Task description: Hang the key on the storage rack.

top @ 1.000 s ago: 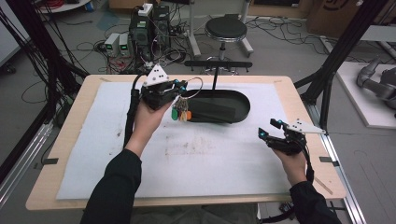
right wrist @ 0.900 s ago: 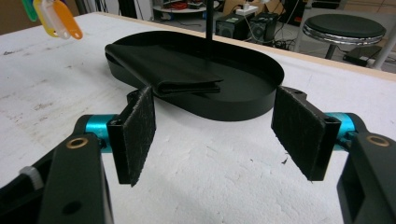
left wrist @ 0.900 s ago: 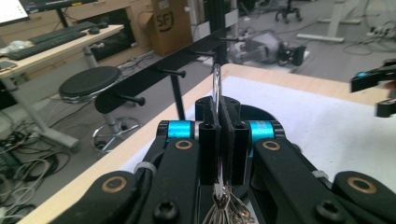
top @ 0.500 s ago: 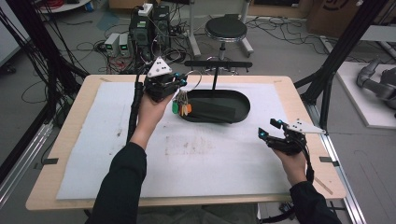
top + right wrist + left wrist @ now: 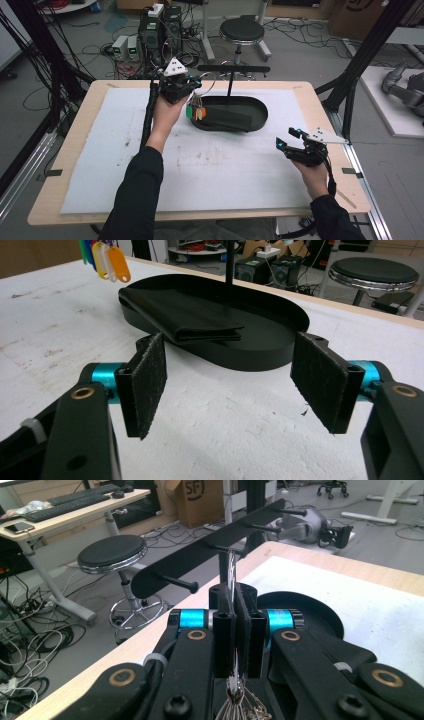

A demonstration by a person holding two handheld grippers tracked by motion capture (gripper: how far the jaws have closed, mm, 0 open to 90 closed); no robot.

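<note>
My left gripper [image 5: 196, 89] is shut on the metal ring [image 5: 231, 569] of a key bunch. Its green and orange tags [image 5: 195, 112] hang just over the left rim of the black oval tray [image 5: 262, 107]. The ring stands upright between the pads, close to the pegs of the black hook rack [image 5: 210, 555] that rises from the tray on a thin post [image 5: 230, 84]. A black folded wallet [image 5: 227, 118] lies in the tray. My right gripper [image 5: 288, 139] hovers open and empty over the mat near the right edge; its view [image 5: 240, 375] faces the tray [image 5: 260, 357] and the tags [image 5: 107, 260].
A white mat [image 5: 125, 150] covers the wooden table [image 5: 320, 100]. Behind the table stand a round stool [image 5: 242, 31] and power boxes with cables [image 5: 150, 30]. Black frame posts [image 5: 357, 65] rise at the right and left sides.
My left hand has carried the key bunch away from the person and a little right, toward the hook rack. The right gripper has stayed where it was.
</note>
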